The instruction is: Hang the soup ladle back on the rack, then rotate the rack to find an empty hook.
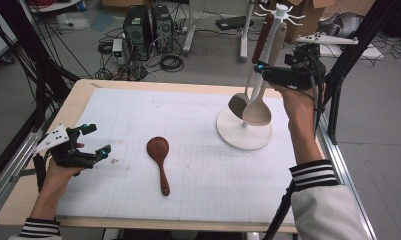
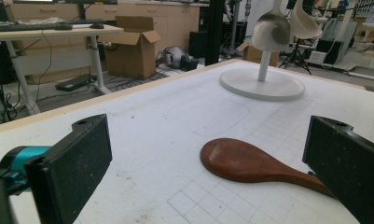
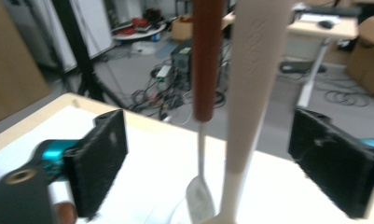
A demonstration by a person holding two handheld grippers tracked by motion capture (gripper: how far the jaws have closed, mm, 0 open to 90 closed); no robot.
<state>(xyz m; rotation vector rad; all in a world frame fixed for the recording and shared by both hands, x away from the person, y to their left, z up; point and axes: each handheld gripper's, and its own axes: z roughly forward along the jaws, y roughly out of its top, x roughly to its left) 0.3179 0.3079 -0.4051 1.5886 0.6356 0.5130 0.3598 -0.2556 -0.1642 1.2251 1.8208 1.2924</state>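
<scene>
A dark brown wooden spoon (image 1: 159, 152) lies flat on the white grid mat (image 1: 198, 175), bowl away from me. To its left, my left gripper (image 1: 99, 138) rests low and open, with the spoon (image 2: 240, 161) lying ahead of its jaws, untouched. At the right stands a white utensil rack (image 1: 233, 136) with a pale wooden spoon (image 1: 258, 112) and a brown-handled metal spoon (image 1: 238, 104) hanging from it. My right gripper (image 1: 260, 67) is raised beside their handles. Its jaws (image 3: 217, 163) stand open around the pale handle (image 3: 254, 93) and the brown handle (image 3: 205, 60), pads clear of both.
The mat covers most of a wooden table (image 1: 83, 90). Beyond the far edge, computer towers (image 1: 148, 27) and tangled cables sit on the floor. Black stand legs (image 1: 348, 45) rise at the right, close to my right hand. Cardboard boxes (image 2: 133, 44) stand farther off.
</scene>
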